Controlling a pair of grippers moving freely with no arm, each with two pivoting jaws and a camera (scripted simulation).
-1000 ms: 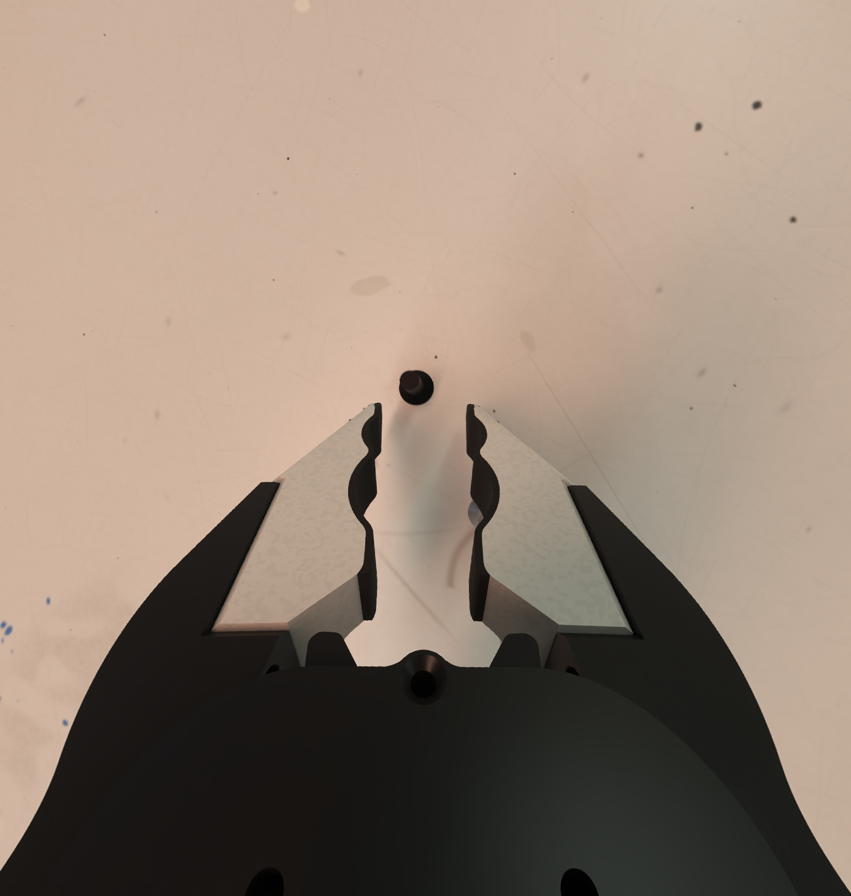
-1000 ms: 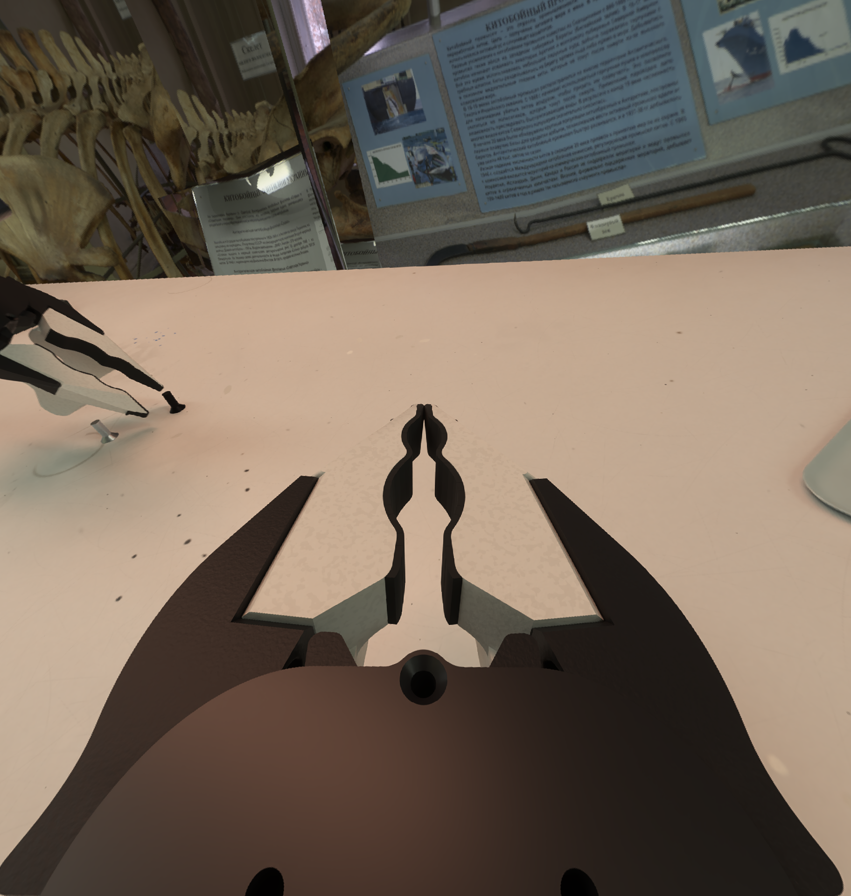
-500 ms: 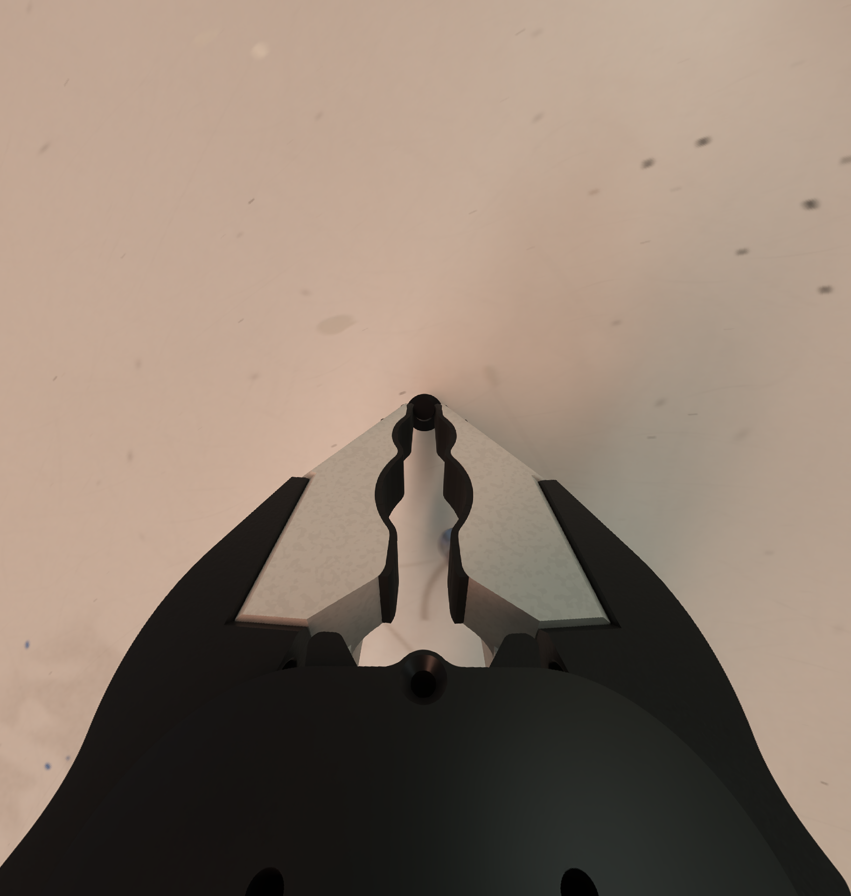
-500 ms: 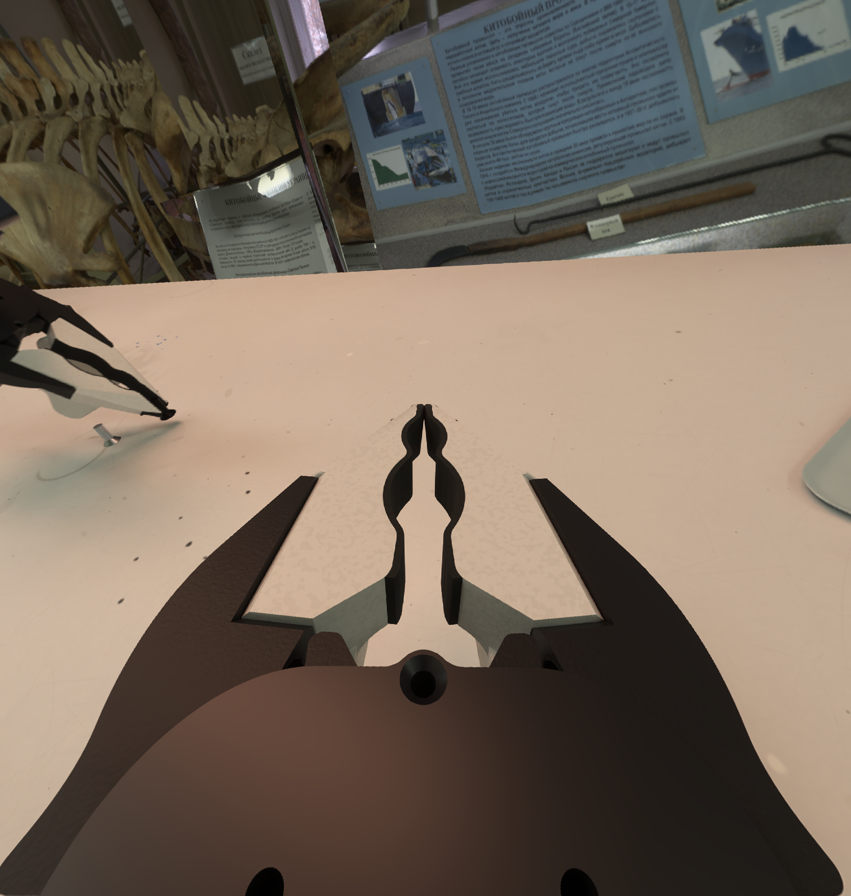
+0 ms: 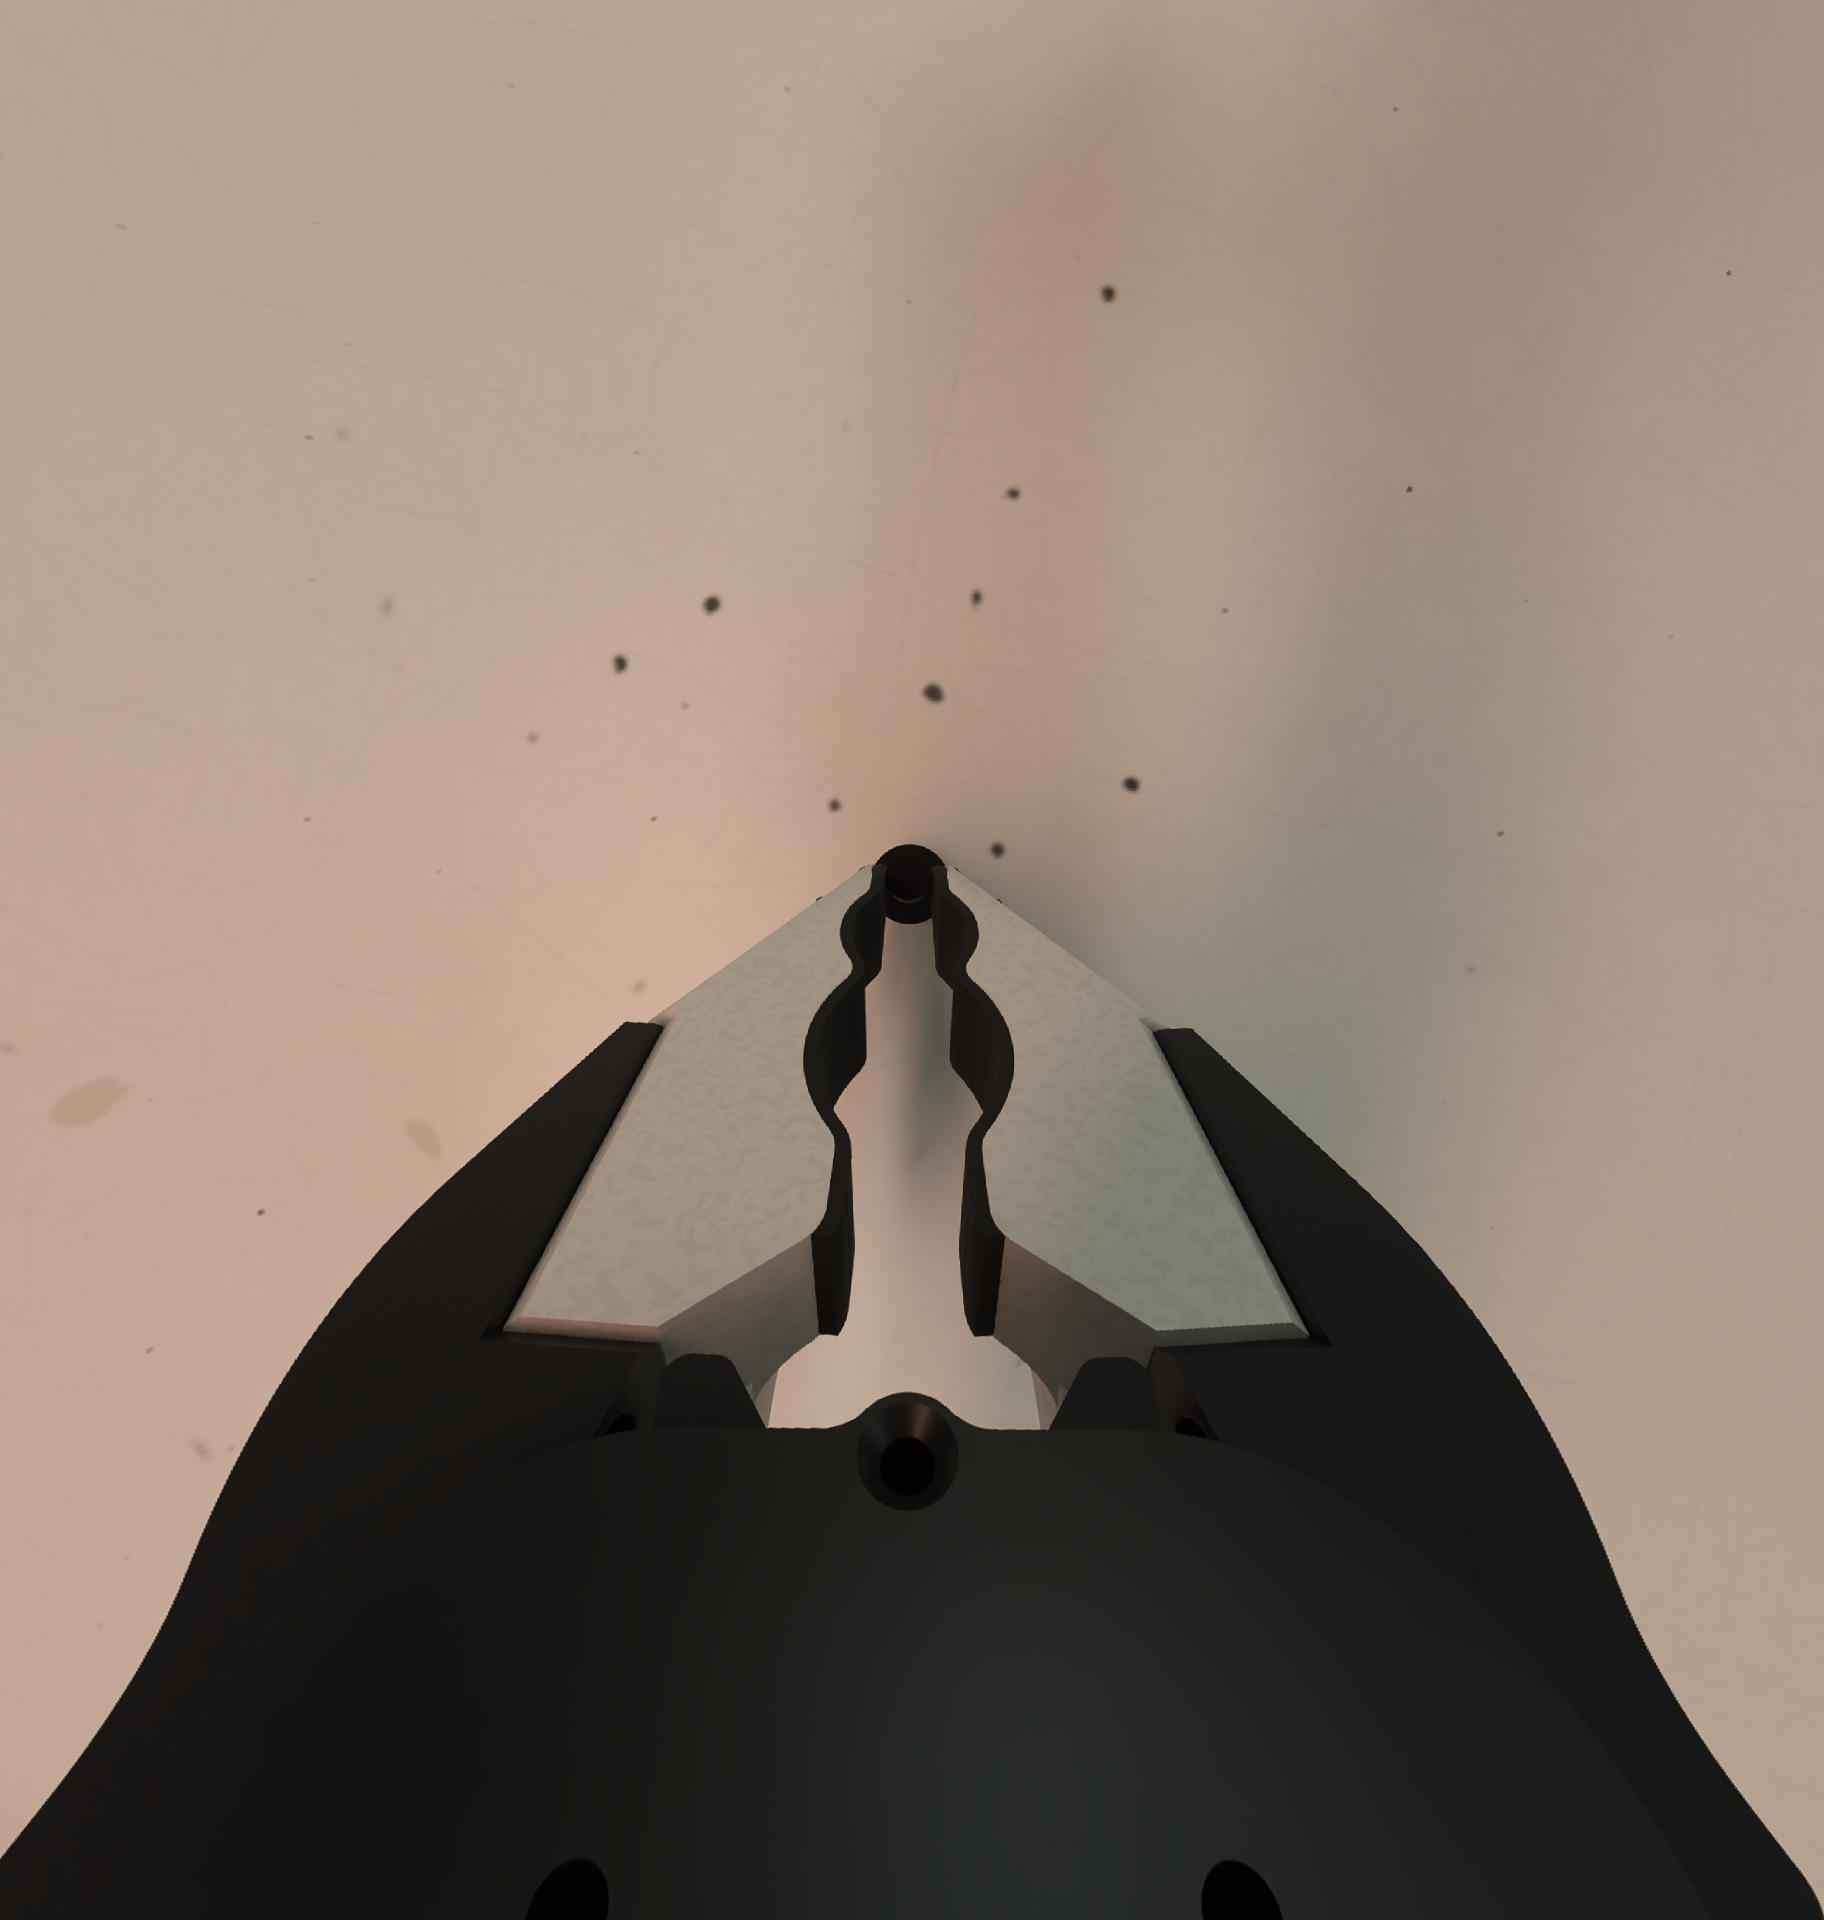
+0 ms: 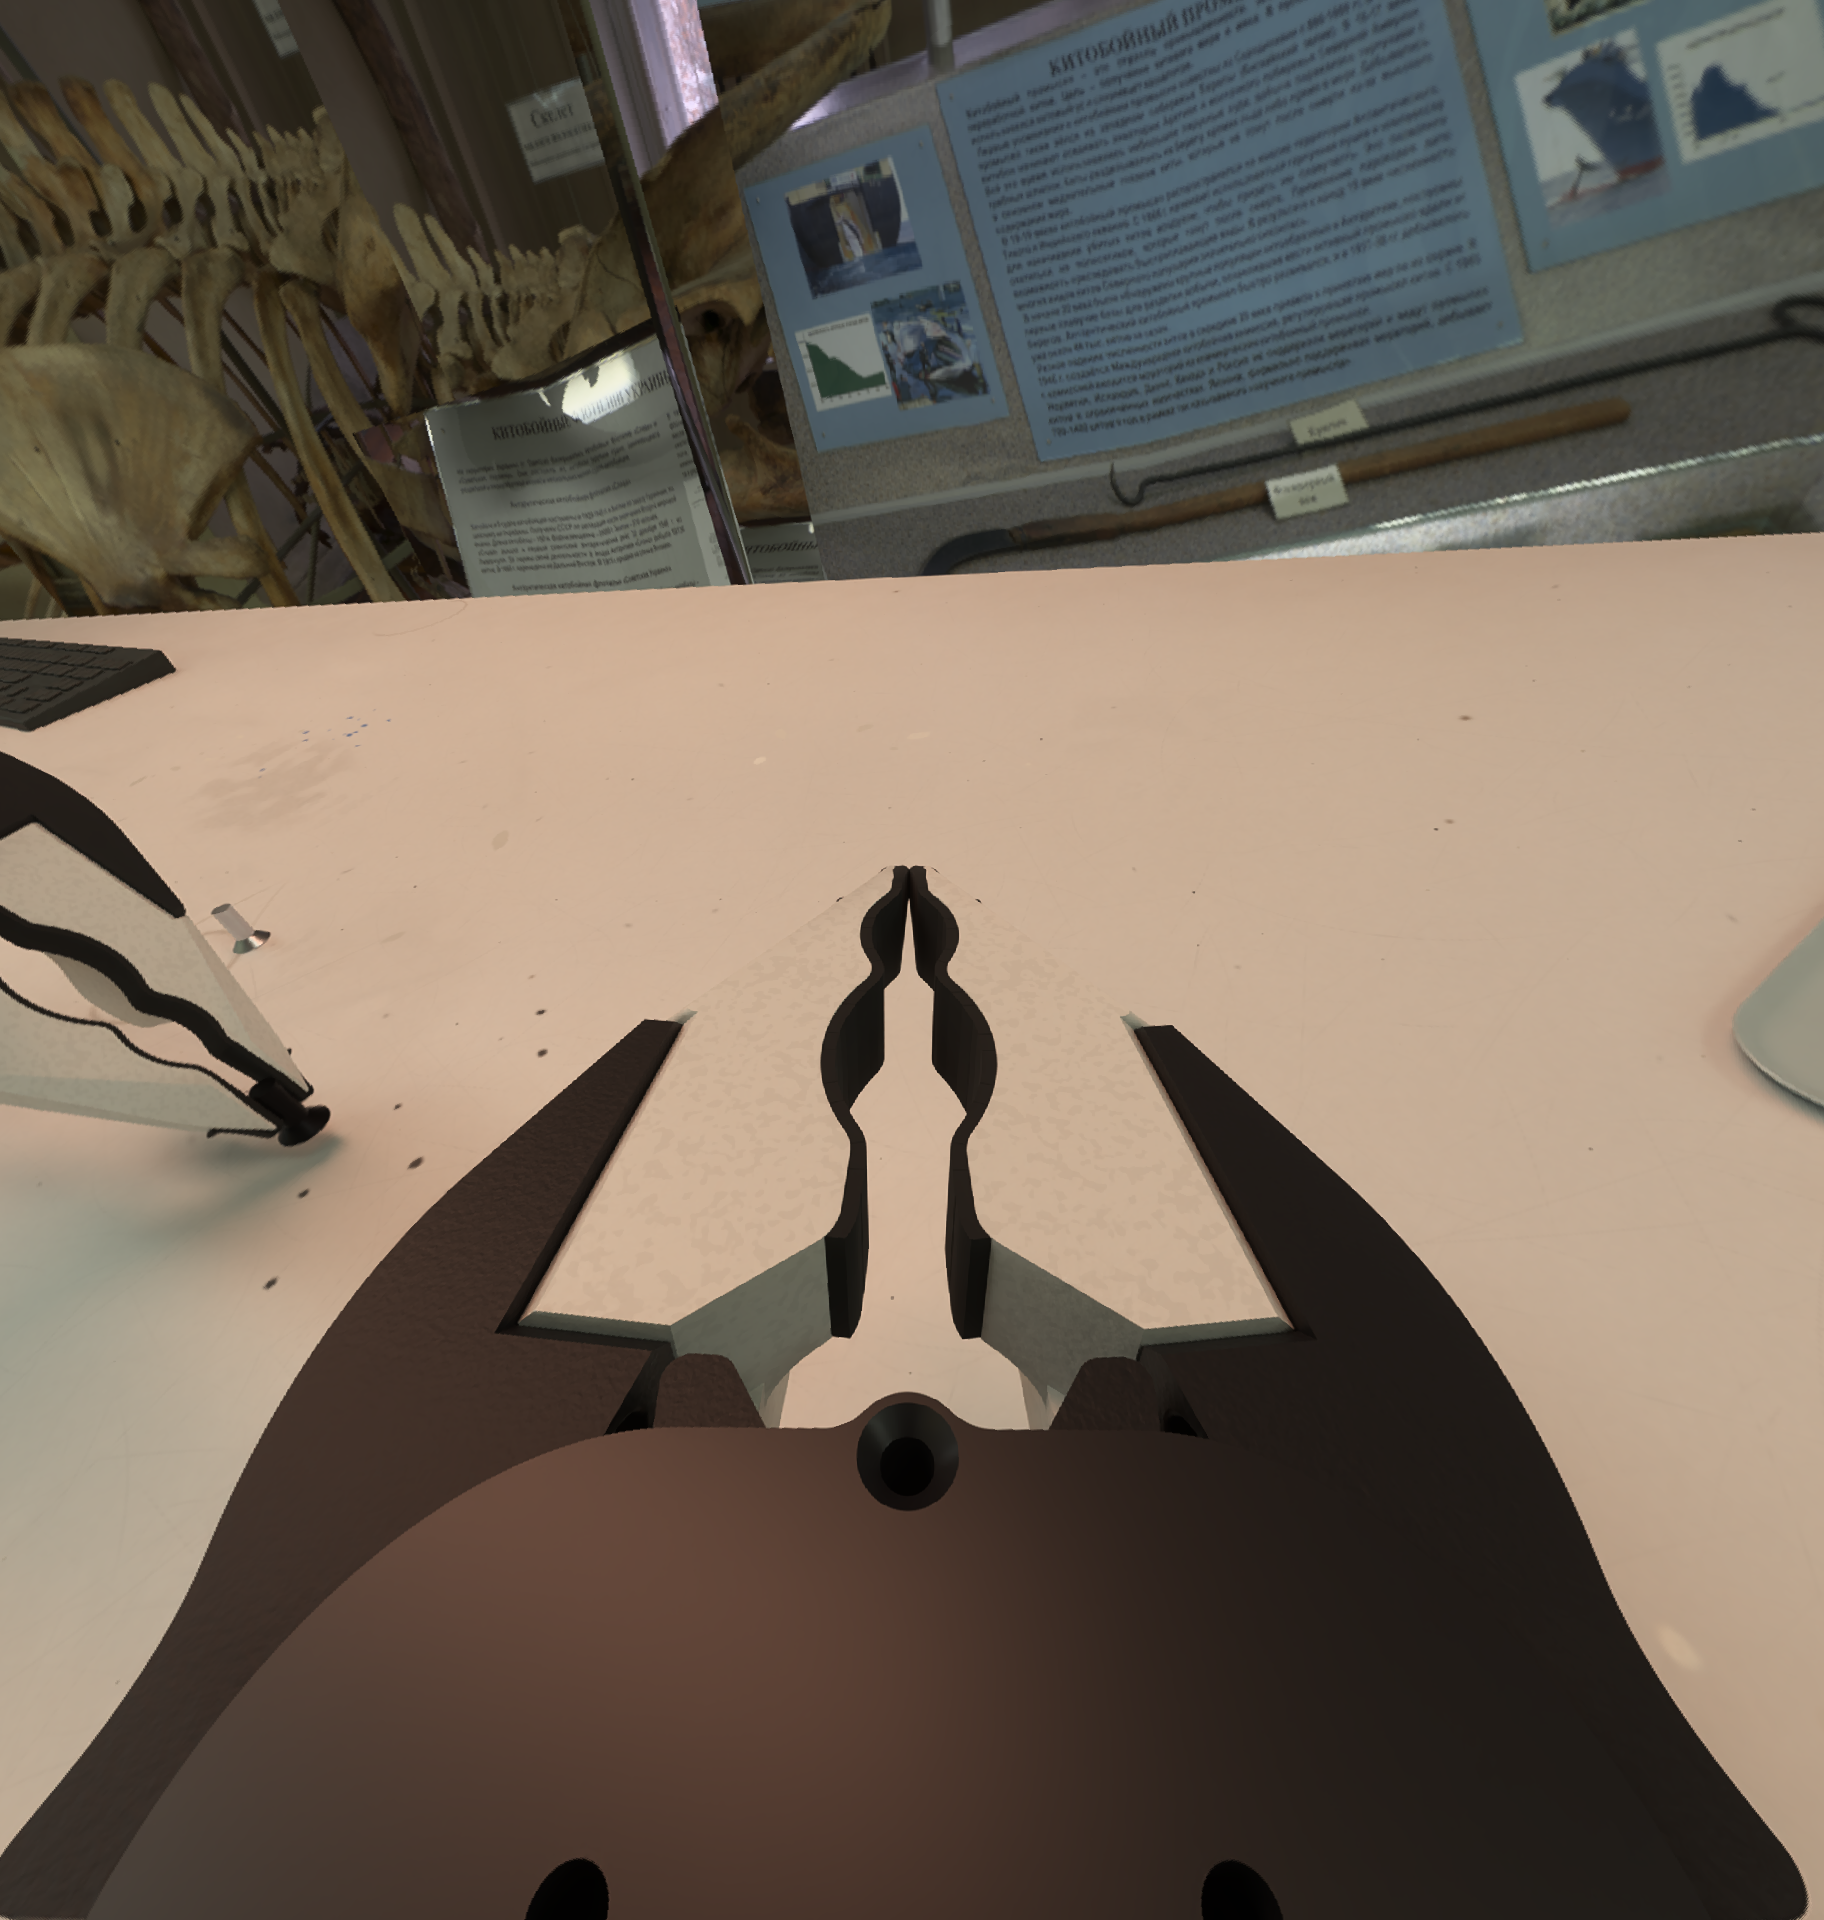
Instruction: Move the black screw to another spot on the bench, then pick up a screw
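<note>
The left gripper [image 5: 908, 883] had its fingers pinched right down on the black screw [image 5: 906, 871], gripping it only at the very tips, head poking out past them, and the right wrist view showed that same black screw [image 6: 300, 1122] low over the bench [image 6: 1199, 748], close to touching it or just touching, hard to call. That was a thin hold, and the worry was plain: a screw that small, caught by the last sliver of the pads, could twist or squirt out if the tips dragged on the surface or let go crookedly, and it would likely roll. The right gripper [image 6: 909, 878] sat idle with its fingers closed together on nothing. Just behind the left gripper stood a silver screw [image 6: 235, 928], head down on the bench, near enough to be knocked. The pinkish top was speckled with dark spots, a keyboard [image 6: 51, 675] at the far left, a pale tray [image 6: 1812, 1029] at the right edge. Beyond, a skeleton [image 6: 160, 291] and blue wall panels [image 6: 1230, 218].
</note>
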